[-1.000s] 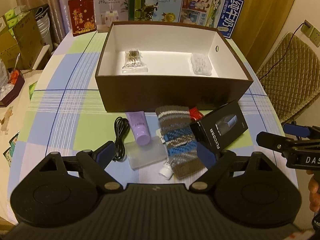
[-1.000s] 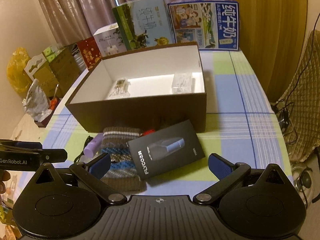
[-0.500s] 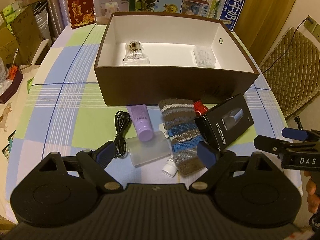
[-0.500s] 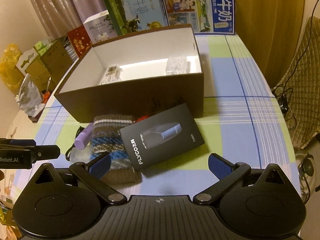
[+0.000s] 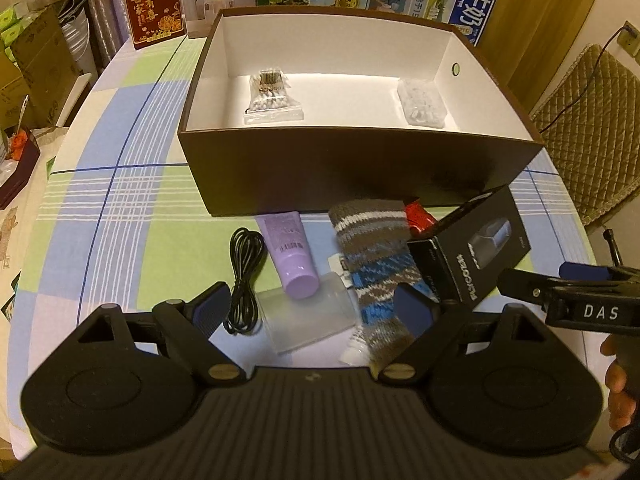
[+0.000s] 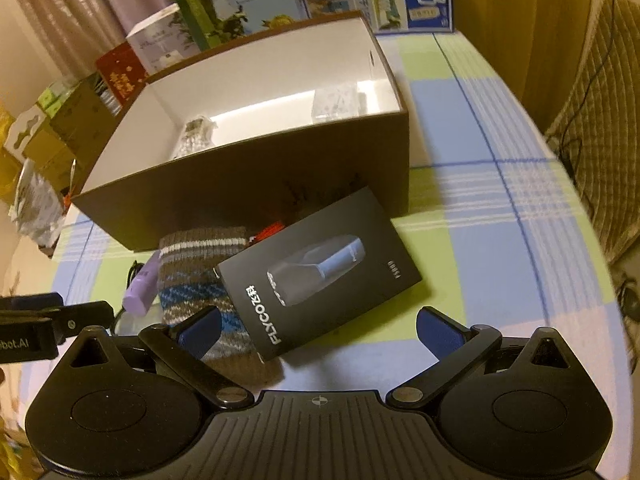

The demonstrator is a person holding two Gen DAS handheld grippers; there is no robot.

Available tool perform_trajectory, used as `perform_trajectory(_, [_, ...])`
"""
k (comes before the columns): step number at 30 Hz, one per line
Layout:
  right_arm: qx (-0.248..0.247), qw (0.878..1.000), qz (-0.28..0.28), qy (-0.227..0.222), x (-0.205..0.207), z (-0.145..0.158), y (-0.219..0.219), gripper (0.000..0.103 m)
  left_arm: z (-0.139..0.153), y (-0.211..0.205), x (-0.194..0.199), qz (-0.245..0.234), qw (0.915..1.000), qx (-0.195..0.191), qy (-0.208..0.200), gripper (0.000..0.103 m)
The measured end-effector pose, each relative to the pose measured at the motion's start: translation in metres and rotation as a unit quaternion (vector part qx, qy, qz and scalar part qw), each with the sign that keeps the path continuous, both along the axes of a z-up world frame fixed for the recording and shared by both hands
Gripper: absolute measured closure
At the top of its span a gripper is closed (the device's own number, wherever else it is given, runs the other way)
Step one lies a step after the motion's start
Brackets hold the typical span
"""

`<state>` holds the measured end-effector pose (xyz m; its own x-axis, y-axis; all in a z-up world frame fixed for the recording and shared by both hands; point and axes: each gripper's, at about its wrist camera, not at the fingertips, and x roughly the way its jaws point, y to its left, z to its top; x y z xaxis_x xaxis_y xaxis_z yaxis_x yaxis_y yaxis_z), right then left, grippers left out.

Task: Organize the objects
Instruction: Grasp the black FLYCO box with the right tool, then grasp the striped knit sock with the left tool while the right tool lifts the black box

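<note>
Left to right on the checked blue-and-green tablecloth (image 5: pixel 120 184), in front of the open brown cardboard box with white interior (image 5: pixel 320 168): a coiled black cable (image 5: pixel 244 276), a lilac squeeze tube (image 5: pixel 290 248) lying with its cap end on a clear frosted plastic case (image 5: pixel 308 320), a striped brown, white and blue knitted sock (image 5: pixel 372 264), a small red item (image 5: pixel 418 214) too hidden to identify, and a black rectangular FLYCO carton (image 6: pixel 320 272) leaning on the sock. Inside the box, a clear bag of cotton swabs (image 5: pixel 272 96) lies at left and a clear bubbled packet (image 5: pixel 422 102) at right. The left gripper (image 5: pixel 312 308) hangs above the cable, case and sock with fingers spread wide, holding nothing. The right gripper (image 6: pixel 318 324) is likewise spread apart and empty, its fingers flanking the near end of the carton without touching it
</note>
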<state>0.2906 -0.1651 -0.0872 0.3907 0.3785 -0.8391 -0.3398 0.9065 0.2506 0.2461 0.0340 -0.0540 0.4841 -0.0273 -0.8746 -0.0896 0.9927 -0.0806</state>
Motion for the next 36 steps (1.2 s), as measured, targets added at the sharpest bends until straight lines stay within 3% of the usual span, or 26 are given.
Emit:
perform_trajectory(6, [0.057, 0.994, -0.073, 0.061, 0.019, -0.015, -0.004, 0.002, -0.007, 0.008, 0.014, 0.000, 1.0000, 0.004, 0.006, 0.017])
perform_trajectory(13, [0.159, 0.954, -0.221, 0.122, 0.040, -0.037, -0.025, 0.002, -0.012, 0.015, 0.028, -0.001, 0.9999, 0.006, 0.009, 0.017])
perform_trajectory(20, [0.180, 0.927, -0.281, 0.171, 0.058, -0.055, -0.026, 0.003, -0.018, 0.022, 0.038, -0.001, 0.9998, 0.007, 0.016, 0.017])
perform_trajectory(22, [0.182, 0.923, -0.287, 0.181, 0.057, -0.060, -0.030, 0.016, -0.018, 0.022, 0.040, -0.003, 0.9998, 0.006, 0.016, 0.017])
perform_trajectory(30, [0.193, 0.928, -0.273, 0.166, 0.051, -0.053, -0.049, 0.020, -0.020, 0.012, 0.044, -0.022, 0.9996, -0.005, 0.015, 0.017])
perform_trajectory(36, [0.164, 0.945, -0.248, 0.140, 0.040, -0.041, -0.069, 0.020, -0.020, -0.003, 0.047, -0.050, 0.9984, -0.024, 0.007, 0.017])
